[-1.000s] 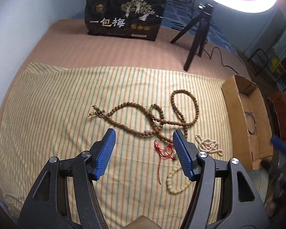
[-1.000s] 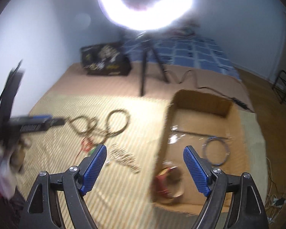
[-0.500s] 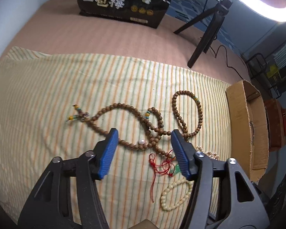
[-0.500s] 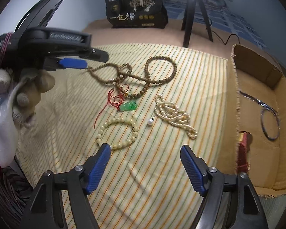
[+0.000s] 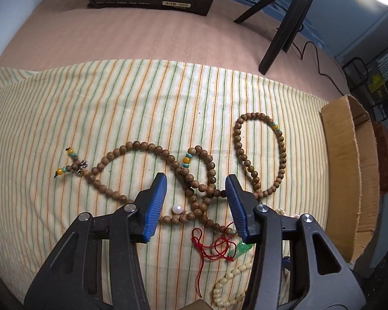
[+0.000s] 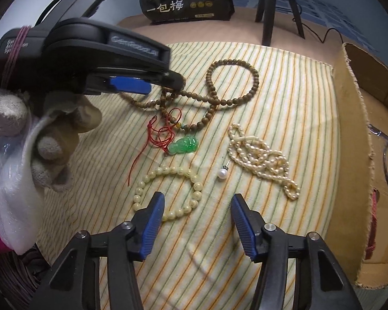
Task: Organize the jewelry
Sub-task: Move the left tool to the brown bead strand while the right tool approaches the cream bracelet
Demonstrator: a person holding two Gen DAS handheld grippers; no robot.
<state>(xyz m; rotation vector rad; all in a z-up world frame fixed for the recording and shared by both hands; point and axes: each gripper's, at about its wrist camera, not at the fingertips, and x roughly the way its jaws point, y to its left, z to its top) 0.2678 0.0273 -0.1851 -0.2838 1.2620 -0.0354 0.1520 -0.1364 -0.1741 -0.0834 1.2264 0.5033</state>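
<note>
Left hand-held gripper [image 5: 195,204]: jaws closing, nothing pinched; tangle of wooden bead necklace [image 5: 207,170] on striped cloth [image 5: 64,118] lies between pads. Right hand-held gripper [image 6: 196,218]: jaws closing, nothing pinched; cream bead bracelet [image 6: 165,191] just ahead of left pad. Advice: pinch single strand, avoid red cord [image 6: 157,131] of green pendant [image 6: 185,144]. Lift slowly; carry to cardboard box [image 6: 354,155].
</note>
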